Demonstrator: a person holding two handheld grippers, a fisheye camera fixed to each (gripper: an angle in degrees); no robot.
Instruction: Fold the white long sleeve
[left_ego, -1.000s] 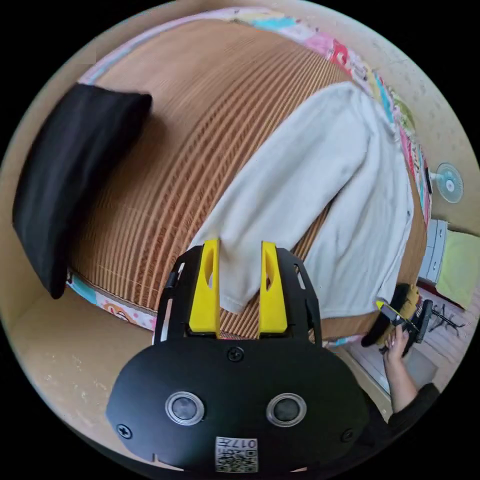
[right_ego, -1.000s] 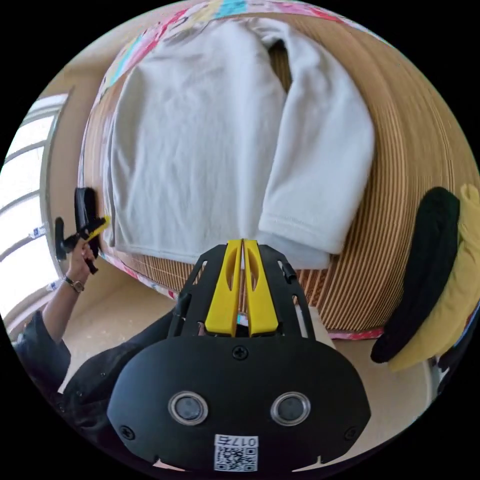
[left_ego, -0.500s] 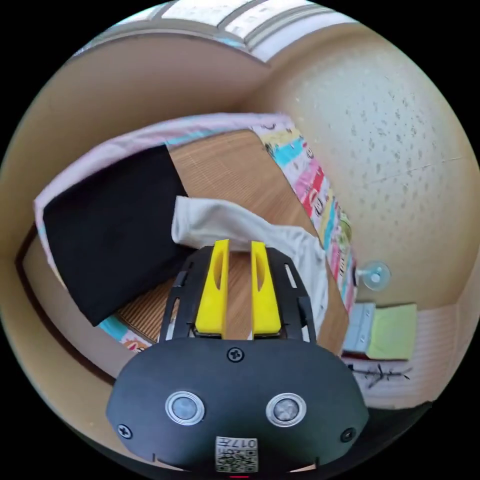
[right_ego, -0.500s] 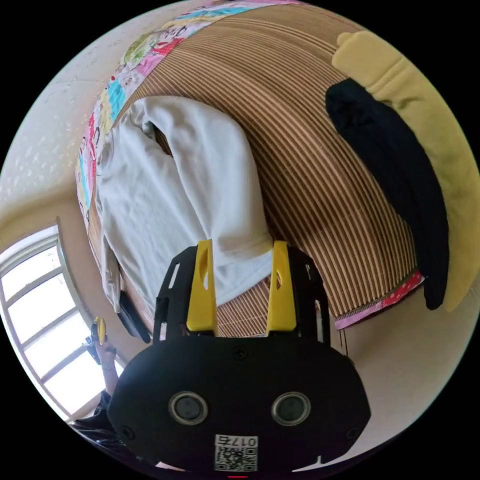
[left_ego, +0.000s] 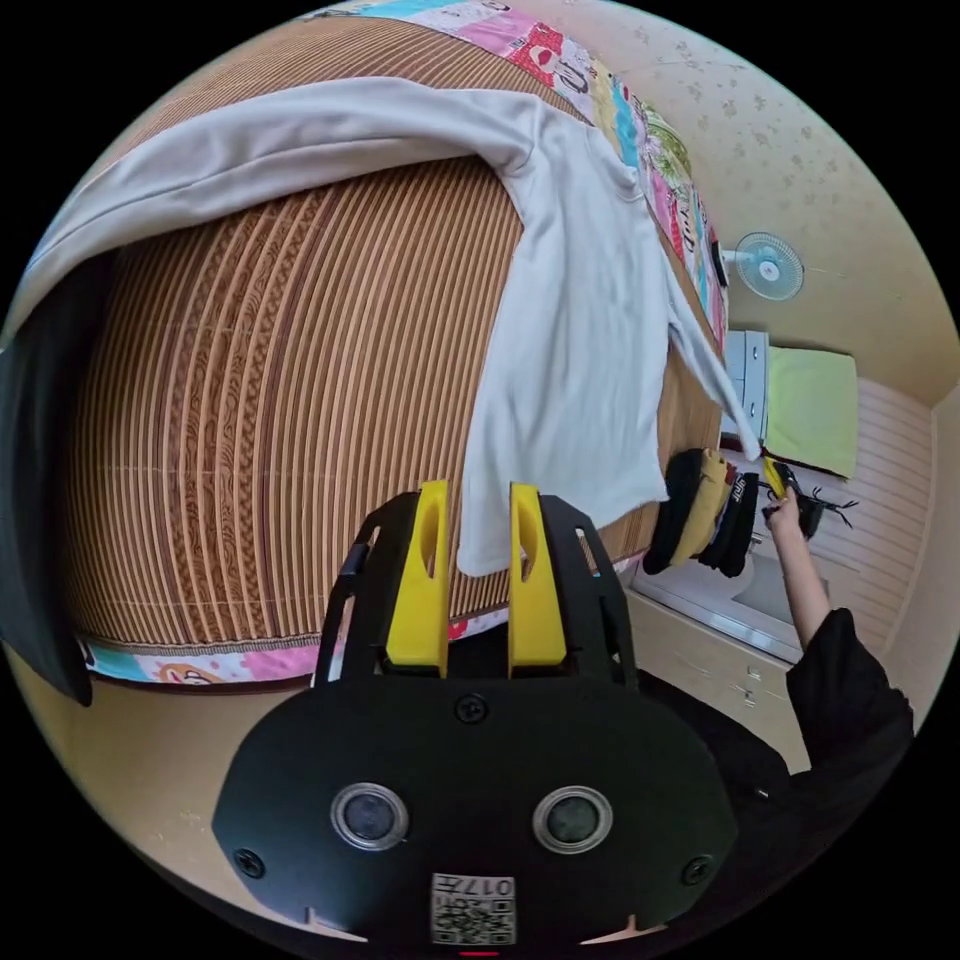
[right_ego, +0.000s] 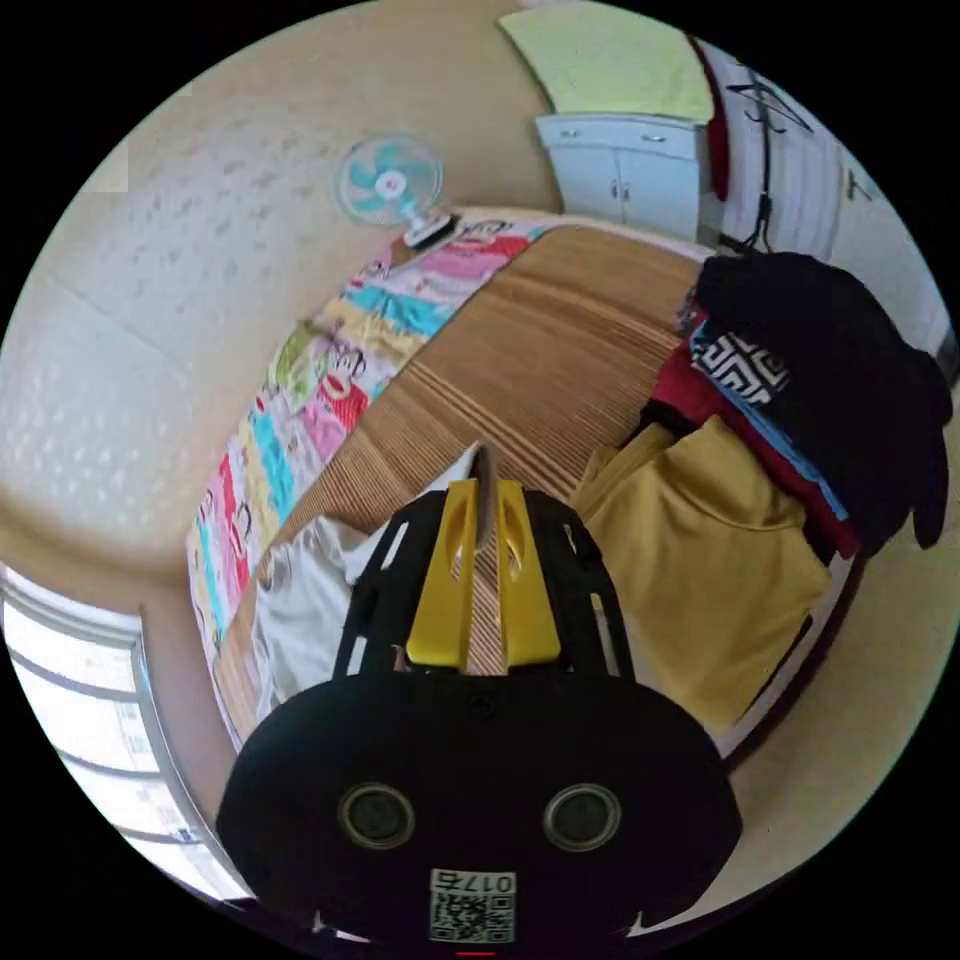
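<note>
The white long sleeve shirt (left_ego: 580, 330) lies spread on a striped bamboo mat (left_ego: 280, 380). One sleeve (left_ego: 280, 130) stretches across the mat's far side. My left gripper (left_ego: 478, 490) is open, with the shirt's hem corner (left_ego: 485, 545) lying between its yellow jaws. The other sleeve runs out past the mat's edge to my right gripper (left_ego: 775, 478), held in a person's hand. In the right gripper view my right gripper (right_ego: 485, 485) is shut on that sleeve's thin white end, and the shirt body (right_ego: 300, 600) lies behind it.
A pile of folded clothes, yellow (right_ego: 700, 560), red and black (right_ego: 830, 350), sits at the mat's edge. A black garment (left_ego: 40, 450) lies at the opposite end. A patterned quilt (right_ego: 300, 410), a fan (right_ego: 390, 185) and a white cabinet (right_ego: 620, 170) stand beyond.
My right gripper stood open over the sleeve cuff, then shut on it and drew the sleeve out sideways. My left gripper left the other sleeve spread out and came to the hem corner.
</note>
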